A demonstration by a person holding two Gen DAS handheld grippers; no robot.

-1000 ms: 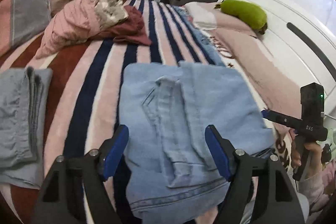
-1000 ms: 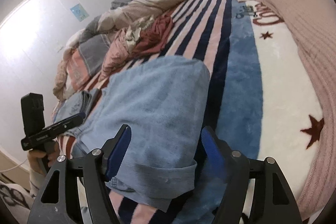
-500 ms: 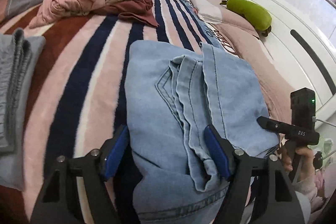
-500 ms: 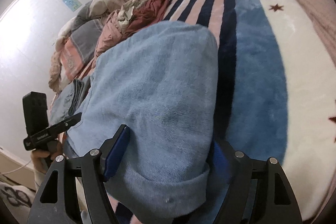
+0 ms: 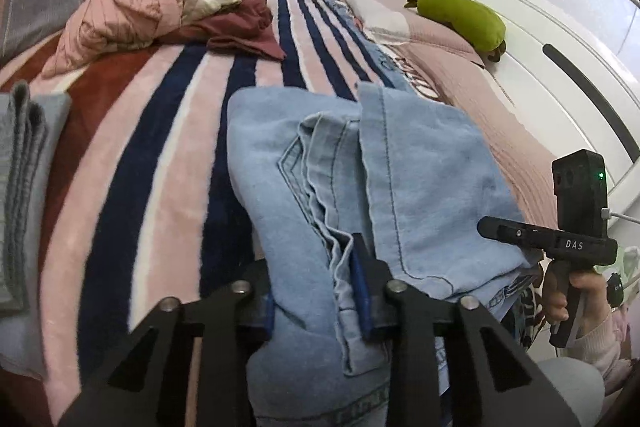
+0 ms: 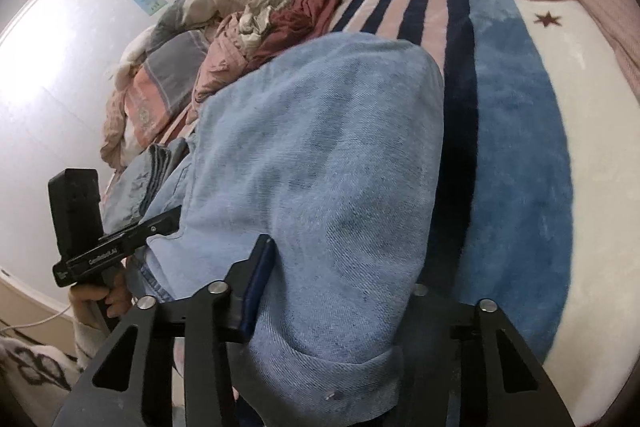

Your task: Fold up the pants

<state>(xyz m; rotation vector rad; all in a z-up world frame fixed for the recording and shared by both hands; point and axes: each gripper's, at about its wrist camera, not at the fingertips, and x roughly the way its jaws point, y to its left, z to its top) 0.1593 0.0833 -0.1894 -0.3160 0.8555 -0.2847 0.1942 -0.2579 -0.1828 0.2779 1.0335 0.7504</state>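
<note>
Pants: light blue jeans (image 5: 416,187) lying folded over on the bed, filling the lower centre of both views; I see the stitched seams and a pocket edge in the left wrist view, plain brushed denim and a hem cuff at the bottom in the right wrist view (image 6: 320,187).
Bed: my working ground, covered by a striped blanket (image 5: 152,131) in pink, navy and rust.
Left tongs (image 5: 316,291): closing narrow, blue pads pressing a bunched ridge of denim between them at lower centre.
Right tongs (image 6: 332,291): closing, with a thick fold of jeans between them; I see the pad on the picture's left against the cloth, the other is buried under denim.
Right hand (image 5: 568,291): gripping its tool handle at the right edge of the left wrist view.
Left hand (image 6: 100,297): on its handle at lower left of the right wrist view.
Folded stack: grey-blue garment (image 5: 24,195) at far left edge.
Heap: pink and maroon clothes (image 5: 160,15), upper left.
Pillow area: green plush toy (image 5: 460,15), upper right.
</note>
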